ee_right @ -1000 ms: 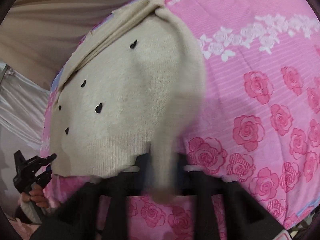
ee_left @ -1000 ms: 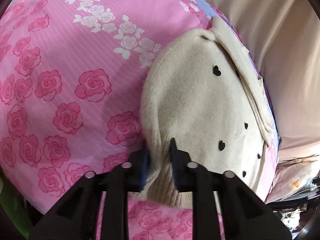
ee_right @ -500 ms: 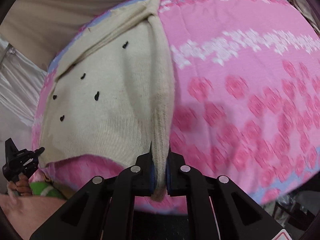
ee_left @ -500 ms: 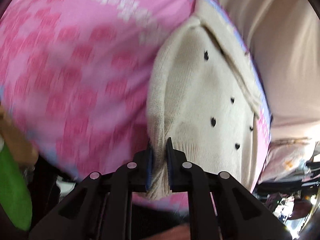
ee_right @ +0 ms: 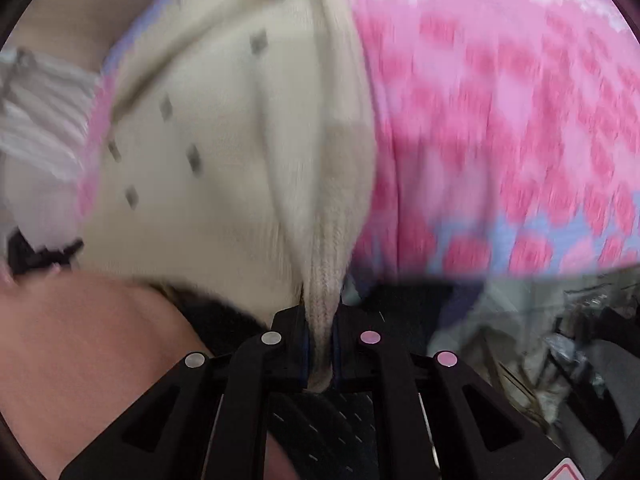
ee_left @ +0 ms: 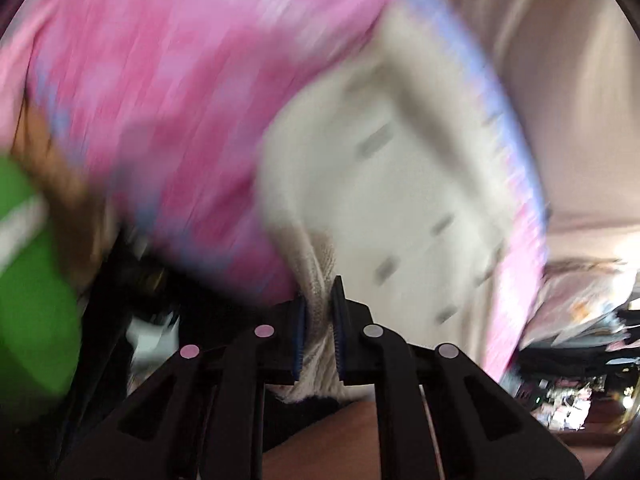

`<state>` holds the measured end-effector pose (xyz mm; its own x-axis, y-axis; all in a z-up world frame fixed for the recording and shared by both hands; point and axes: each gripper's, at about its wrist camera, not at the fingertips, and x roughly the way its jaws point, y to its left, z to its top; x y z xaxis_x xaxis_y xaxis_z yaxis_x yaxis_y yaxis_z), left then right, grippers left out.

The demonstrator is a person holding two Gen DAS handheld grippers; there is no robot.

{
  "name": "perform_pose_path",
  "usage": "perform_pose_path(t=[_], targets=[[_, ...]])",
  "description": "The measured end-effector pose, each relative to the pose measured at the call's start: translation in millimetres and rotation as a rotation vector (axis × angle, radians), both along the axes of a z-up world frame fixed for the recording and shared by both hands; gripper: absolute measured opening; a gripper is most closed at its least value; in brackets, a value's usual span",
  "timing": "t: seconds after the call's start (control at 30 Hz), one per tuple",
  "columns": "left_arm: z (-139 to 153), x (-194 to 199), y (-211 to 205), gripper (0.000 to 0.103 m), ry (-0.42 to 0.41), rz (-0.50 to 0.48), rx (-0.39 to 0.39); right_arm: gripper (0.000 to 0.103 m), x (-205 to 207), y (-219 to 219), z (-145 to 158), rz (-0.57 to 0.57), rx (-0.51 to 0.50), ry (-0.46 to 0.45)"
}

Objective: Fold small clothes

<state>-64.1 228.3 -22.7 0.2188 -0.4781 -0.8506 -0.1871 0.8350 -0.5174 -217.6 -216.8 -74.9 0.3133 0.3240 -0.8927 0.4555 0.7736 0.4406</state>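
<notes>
Clearly, both tools are closed on the same garment. The left tool [ee_left: 318, 320] has its two blue pads pressed together on a bunch of ribbed hem of the cream knitted sweater [ee_left: 400, 184], with almost no space between the jaws. The right tool [ee_right: 320, 344] is closed completely on the other ribbed corner of this sweater [ee_right: 224, 160], and a narrow strip of the knit passes down between its jaws and comes out below them.

The sweater lies on the pink sheet with roses [ee_right: 500, 120], at the side of the sheet which has the pale blue border [ee_left: 472, 64]. Its far part with the collar is flat on the sheet, while the near hem rises from the sheet to the two tools. Small dark marks are spread over the front of the sweater; they are too blurred to tell their shape.

Beyond the sheet's blue border there is a beige cloth [ee_left: 568, 92]. At the near edge of the sheet, beside the left tool, a green sleeve [ee_left: 32, 280] of the person is visible. Both views are much blurred.
</notes>
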Motion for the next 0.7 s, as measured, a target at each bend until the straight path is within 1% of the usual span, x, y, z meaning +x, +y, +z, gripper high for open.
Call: perform_pose_path(t=[0.07,0.1,0.17,0.23,0.3,0.33,0.37,0.43,0.5,0.6,0.7], targets=[[23,31,-6,0.01,-0.101,0.037,-0.048,0.006,28,-22,23,-0.056,-0.01,-0.124],[29,45,-10,0.01,-0.139,0.046,-0.059,0.006,45,-35,35,-0.097,-0.016,-0.2],[40,75,-21,0.01,-0.2,0.06,-0.076,0.006,74,-53,49,-0.167,-0.001,-0.314],[47,108,-36,0.01,-0.247,0.077,-0.089,0.006,102,-65,57,-0.205,0.007,-0.391],[52,139,-52,0.01,-0.284,0.083,-0.078,0.006,136,-78,62,-0.213,-0.018,-0.446],[53,155,-59,0.01,-0.296,0.08,-0.087,0.006,149,-85,62,-0.217,-0.026,-0.457],[53,173,-67,0.01,-0.309,0.089,-0.069,0.006,164,-90,62,-0.224,-0.032,-0.464],[49,200,-76,0.011,-0.315,0.104,-0.072,0.006,188,-100,63,-0.236,-0.038,-0.477],[47,224,-83,0.011,-0.319,0.114,-0.055,0.006,211,-112,62,-0.235,-0.039,-0.479],[38,250,-92,0.01,-0.32,0.125,-0.018,0.007,241,-123,55,-0.237,-0.041,-0.457],[24,271,-103,0.01,-0.303,0.129,0.024,0.007,265,-130,38,-0.256,-0.033,-0.425]])
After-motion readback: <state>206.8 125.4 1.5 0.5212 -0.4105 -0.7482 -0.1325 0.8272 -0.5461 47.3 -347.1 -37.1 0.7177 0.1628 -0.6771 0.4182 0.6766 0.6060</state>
